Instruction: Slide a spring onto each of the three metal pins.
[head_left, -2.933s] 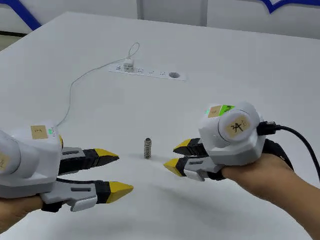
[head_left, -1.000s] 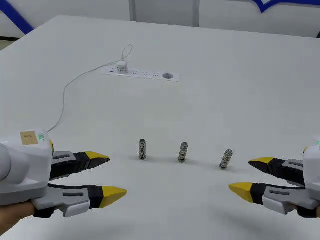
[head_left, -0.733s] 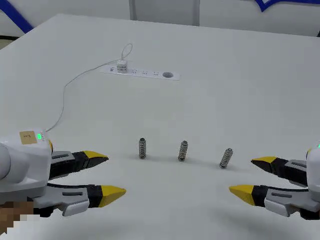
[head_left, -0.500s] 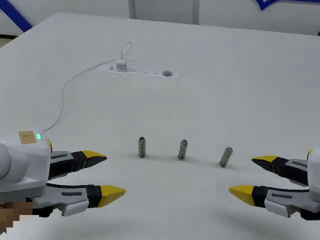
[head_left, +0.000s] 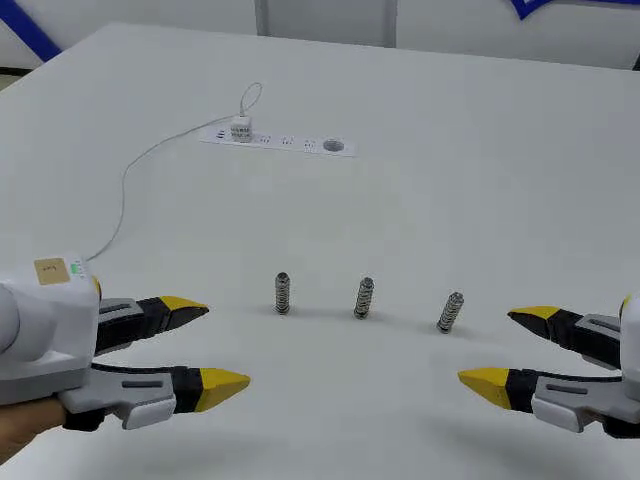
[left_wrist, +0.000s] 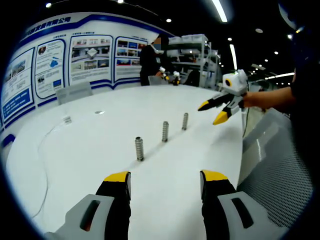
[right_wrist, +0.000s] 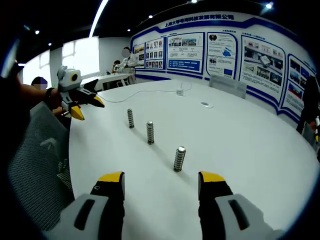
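Three springs (head_left: 364, 298): where are they sitting, and how are the grippers standing?

– Each spring is sitting upright on its own pin (head_left: 453, 298). The pins are forming a row on the table (head_left: 480, 150), apart from one another. You are holding the left gripper (head_left: 225, 344) off the row's left end and the right gripper (head_left: 487, 347) off its right end. Both are pointing inward, clear of the springs.

And the jaws?

– Both pairs are standing open and are gripping nothing.
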